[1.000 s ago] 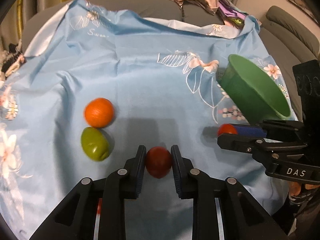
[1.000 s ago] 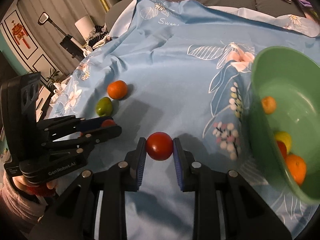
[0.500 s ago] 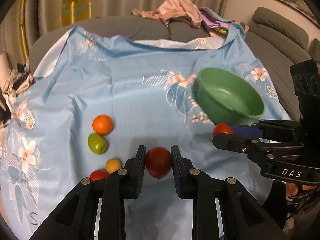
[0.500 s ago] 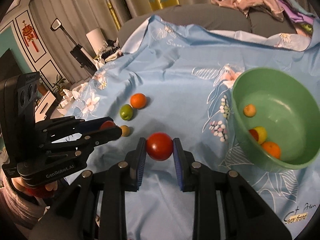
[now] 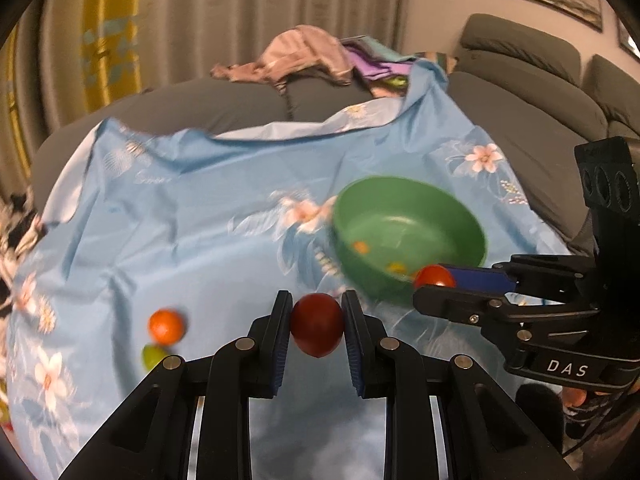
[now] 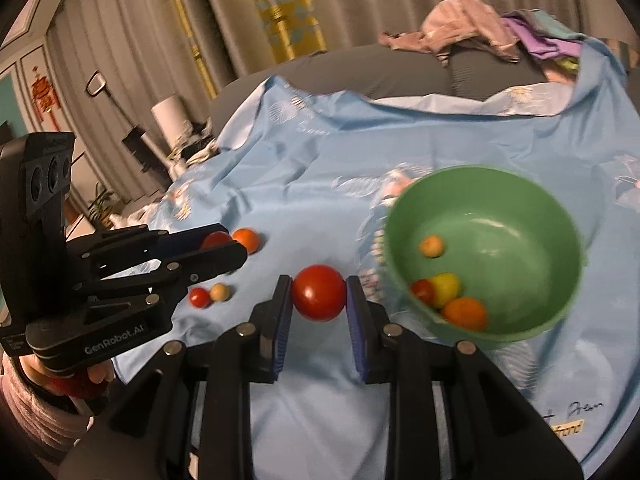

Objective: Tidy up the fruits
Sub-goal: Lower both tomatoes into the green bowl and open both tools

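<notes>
My left gripper (image 5: 316, 330) is shut on a dark red fruit (image 5: 317, 330) and holds it above the blue cloth. My right gripper (image 6: 319, 298) is shut on a bright red tomato (image 6: 319, 298), just left of the green bowl (image 6: 520, 192). The bowl holds several fruits, among them an orange (image 6: 465, 314) and a yellow one (image 6: 445, 287). In the left wrist view the bowl (image 5: 460, 216) sits ahead to the right, with the right gripper (image 5: 434, 280) at its near rim. An orange (image 5: 166, 325) and a green fruit (image 5: 153, 356) lie on the cloth at left.
A small red fruit (image 6: 199, 297) and a small tan fruit (image 6: 219, 292) lie on the flowered blue cloth (image 6: 320, 168), near the left gripper (image 6: 218, 246). Another view shows the orange (image 6: 246, 240). Clothes (image 5: 304, 56) are piled on the grey sofa behind.
Both grippers have risen and tilted up with their fruits still held. The bowl now shows more of its inside, and the loose fruits have slid lower in the left view.
</notes>
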`<state>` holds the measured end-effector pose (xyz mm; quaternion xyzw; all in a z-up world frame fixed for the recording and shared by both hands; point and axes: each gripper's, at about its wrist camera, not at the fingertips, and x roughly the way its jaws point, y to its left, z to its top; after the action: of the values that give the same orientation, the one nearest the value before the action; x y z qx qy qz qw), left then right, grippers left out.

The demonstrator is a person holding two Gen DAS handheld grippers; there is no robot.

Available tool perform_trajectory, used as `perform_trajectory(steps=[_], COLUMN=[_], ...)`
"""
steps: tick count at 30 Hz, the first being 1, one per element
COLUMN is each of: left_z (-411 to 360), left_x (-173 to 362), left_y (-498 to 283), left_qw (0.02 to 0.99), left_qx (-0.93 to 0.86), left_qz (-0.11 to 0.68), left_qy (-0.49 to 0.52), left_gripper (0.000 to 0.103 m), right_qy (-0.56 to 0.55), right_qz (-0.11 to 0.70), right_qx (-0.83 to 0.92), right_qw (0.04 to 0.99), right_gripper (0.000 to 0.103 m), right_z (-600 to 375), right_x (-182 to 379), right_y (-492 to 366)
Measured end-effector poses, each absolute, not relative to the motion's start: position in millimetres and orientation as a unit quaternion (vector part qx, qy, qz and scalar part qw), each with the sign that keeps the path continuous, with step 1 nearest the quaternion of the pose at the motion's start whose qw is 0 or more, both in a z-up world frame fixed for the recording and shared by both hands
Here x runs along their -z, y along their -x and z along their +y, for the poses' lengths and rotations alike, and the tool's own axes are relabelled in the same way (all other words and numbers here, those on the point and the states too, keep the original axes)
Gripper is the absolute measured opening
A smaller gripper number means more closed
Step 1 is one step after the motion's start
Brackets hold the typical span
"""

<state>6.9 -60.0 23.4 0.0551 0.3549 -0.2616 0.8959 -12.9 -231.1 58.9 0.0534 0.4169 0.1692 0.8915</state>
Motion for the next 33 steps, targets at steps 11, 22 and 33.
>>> perform_trajectory(steps=[11,22,33], left_z=[-137.7,-177.0,-161.1], left_x=[-19.2,22.1,21.8], left_y=[-42.3,-77.2,-64.6], left_qw=[0.874,0.844,0.856], left_qx=[0.333,0.344,0.325], left_qz=[0.347,0.401,0.397], left_qy=[-0.076,-0.090,-0.065], left_gripper=[0.025,0.025,0.054], right_qy=[-0.071,-0.078,-0.078], right_qz=[0.409,0.445,0.446], right_qx=[-0.070,-0.043,-0.029], right_qw=[0.907,0.891,0.891], right_gripper=[0.027,0.029,0.043], right_z=[-298.1,-321.6,-323.7], right_x=[-51.0,-16.6,-20.1], right_y=[-7.0,-27.0,-18.8])
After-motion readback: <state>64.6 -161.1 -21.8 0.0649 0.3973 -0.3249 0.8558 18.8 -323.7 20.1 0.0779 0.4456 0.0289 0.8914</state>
